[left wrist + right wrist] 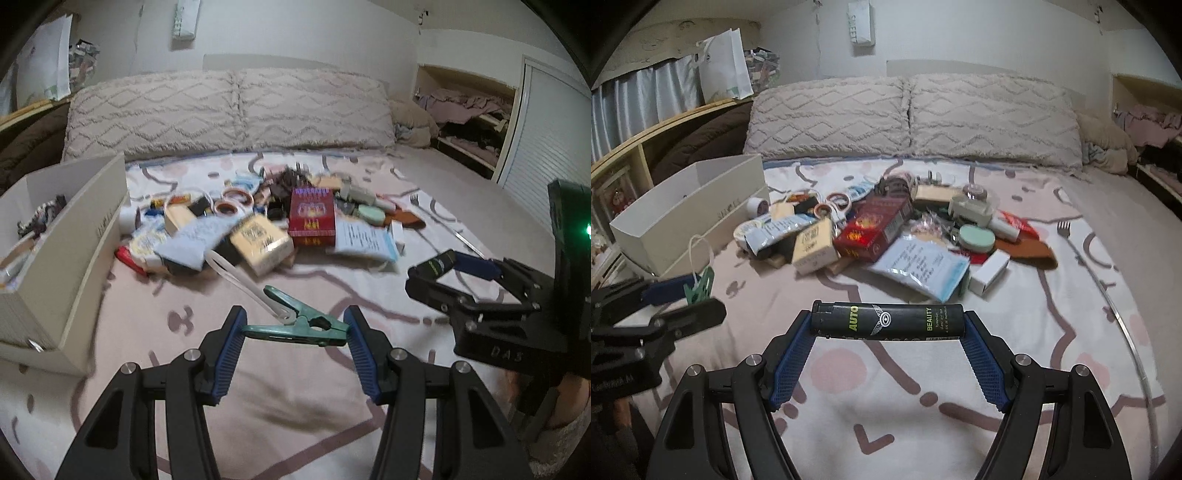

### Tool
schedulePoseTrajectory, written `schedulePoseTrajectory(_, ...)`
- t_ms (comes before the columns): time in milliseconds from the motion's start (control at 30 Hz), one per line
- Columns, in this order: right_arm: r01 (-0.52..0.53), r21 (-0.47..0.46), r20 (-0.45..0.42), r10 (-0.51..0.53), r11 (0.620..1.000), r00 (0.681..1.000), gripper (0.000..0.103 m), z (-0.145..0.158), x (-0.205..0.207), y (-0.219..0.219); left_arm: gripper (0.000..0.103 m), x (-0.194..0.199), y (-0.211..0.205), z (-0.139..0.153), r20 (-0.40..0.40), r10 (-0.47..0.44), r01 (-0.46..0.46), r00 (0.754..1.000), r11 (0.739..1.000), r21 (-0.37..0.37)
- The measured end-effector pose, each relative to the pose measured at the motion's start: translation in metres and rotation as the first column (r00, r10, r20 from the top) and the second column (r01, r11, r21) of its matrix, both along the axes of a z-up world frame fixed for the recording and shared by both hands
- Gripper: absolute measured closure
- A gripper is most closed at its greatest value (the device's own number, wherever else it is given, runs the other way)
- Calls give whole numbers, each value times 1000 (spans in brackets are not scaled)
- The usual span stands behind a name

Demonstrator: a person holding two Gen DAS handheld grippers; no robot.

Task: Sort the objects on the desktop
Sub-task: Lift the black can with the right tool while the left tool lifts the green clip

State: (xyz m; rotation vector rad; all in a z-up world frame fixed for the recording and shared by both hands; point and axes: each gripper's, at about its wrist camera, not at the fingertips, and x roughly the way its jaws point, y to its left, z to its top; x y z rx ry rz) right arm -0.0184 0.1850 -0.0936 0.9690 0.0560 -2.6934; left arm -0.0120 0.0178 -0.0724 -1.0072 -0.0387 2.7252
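**A:** Grippers first. What is each one pinching?

**B:** The left gripper [295, 332] is clamped end to end on a green spring clip [295, 326] that lies crosswise between its blue pads [231, 343], a white plastic loop [240, 275] trailing from the clip toward the pile. The right gripper [889, 334] grips a black lighter [888, 320] lengthwise, one pad against each end.

**A:** Are both lifted off the bedspread?

**B:** They appear to be; the patterned bedspread [886, 406] shows beneath both, though the lighter's underside is out of sight.

**A:** And the rest of the clutter?

**B:** Ahead of both grippers is the heap [886, 232]: a red box [873, 230], a cream box [812, 245], a printed pouch [919, 267], a round mint tin [977, 238], rolls of tape [823, 210]. Much of it overlaps, and the small dark pieces at the back are too blurred to name.

**A:** Where is the sorting box?

**B:** A white cardboard box [92, 236] sits ahead and to the left of the left gripper. Its contents are mostly hidden by the near wall, and its left end is cut off by the frame.

**A:** Anything further right?

**B:** A fork [1063, 229] lies beyond the right gripper, to its right. In the right wrist view the left gripper is only partly visible, its body cut off at the left edge
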Motion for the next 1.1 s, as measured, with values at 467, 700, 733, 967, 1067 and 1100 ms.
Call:
schedulePoseTrajectory(467,-11,-35,-105,8,999,994,24,64,-14,-15,49,-22,-13,64,-108,1,-2,994,1000,-13)
schedulePoseTrajectory(700,-15,-56,-142,7,998,990,24,89,-26,-20,49,-38,-29,94,-157,35,-34,987,999,10)
schedulePoseTrajectory(733,-17,-59,-145,8,998,989,24,92,-28,-21,49,-40,-31,97,-164,39,-37,986,999,12)
schedulePoseTrajectory(967,-44,-64,-170,32,997,985,23,111,-41,-37,49,-52,-56,119,-213,89,-85,973,996,28)
schedulePoseTrajectory(1067,-62,-77,-175,47,995,983,23,118,-47,-47,49,-56,-70,124,-229,121,-116,966,993,37)
schedulePoseTrajectory(1100,-70,-85,-174,54,994,983,23,119,-50,-51,49,-58,-75,125,-232,133,-127,963,991,40)
